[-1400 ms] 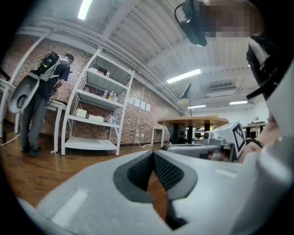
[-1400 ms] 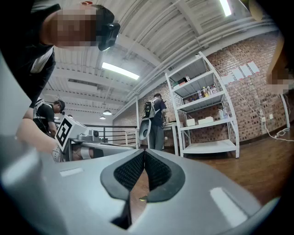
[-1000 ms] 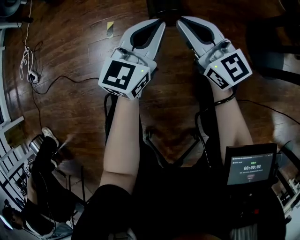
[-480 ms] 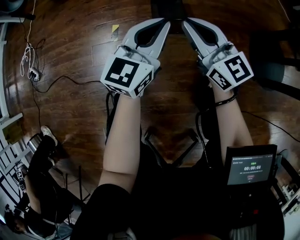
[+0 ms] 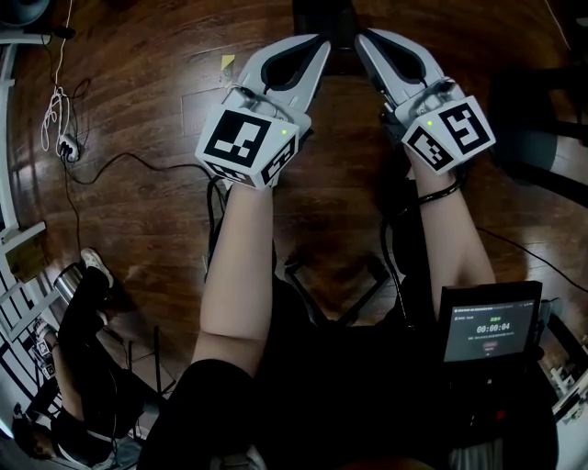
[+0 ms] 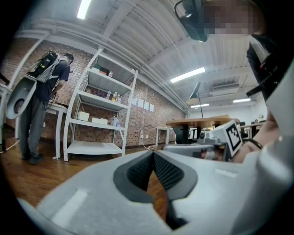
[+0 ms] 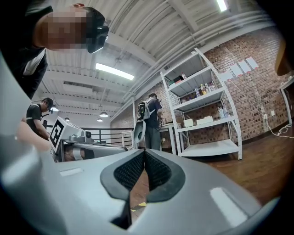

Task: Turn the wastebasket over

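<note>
Hardly anything had moved in the last second: both claws hung side by side over the wood floor (image 5: 138,119) where they had been, and only the timer on the small screen (image 5: 491,326) had ticked on. Each was shut and empty, the left claw (image 6: 153,154) and the right claw (image 7: 144,151) alike, pads tip to tip with nothing between them. I could find the wastebasket in no view, unless it was the dark shape (image 5: 323,18) at the head view's top edge just beyond the tips, so by my reckoning the task had not begun: reaching, gripping and turning over were all left.
</note>
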`<state>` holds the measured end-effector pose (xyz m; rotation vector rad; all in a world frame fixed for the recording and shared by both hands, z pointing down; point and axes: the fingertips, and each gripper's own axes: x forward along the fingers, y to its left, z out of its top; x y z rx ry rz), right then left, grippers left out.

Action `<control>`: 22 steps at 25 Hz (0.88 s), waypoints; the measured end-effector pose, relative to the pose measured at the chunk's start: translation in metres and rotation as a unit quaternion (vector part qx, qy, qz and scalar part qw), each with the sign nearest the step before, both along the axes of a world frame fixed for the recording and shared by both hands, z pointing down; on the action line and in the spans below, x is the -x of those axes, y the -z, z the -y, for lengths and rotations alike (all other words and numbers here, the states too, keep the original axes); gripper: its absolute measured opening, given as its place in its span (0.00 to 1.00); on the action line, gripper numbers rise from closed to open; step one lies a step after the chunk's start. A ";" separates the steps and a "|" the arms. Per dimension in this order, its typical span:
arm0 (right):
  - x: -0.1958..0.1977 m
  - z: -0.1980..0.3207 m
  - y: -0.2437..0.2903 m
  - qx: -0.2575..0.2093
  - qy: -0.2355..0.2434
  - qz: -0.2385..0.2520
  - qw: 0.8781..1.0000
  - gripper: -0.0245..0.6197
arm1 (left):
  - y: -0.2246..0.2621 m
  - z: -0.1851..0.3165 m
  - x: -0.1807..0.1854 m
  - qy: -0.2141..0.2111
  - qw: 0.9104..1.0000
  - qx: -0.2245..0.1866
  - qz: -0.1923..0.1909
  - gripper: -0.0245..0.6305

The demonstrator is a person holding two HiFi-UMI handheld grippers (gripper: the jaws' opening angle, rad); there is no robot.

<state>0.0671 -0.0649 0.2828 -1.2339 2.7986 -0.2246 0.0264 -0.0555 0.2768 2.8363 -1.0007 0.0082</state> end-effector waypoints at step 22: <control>-0.009 0.004 -0.001 -0.001 -0.022 -0.001 1.000 0.05 | 0.000 -0.001 -0.006 -0.020 1.000 -0.003 0.008 0.04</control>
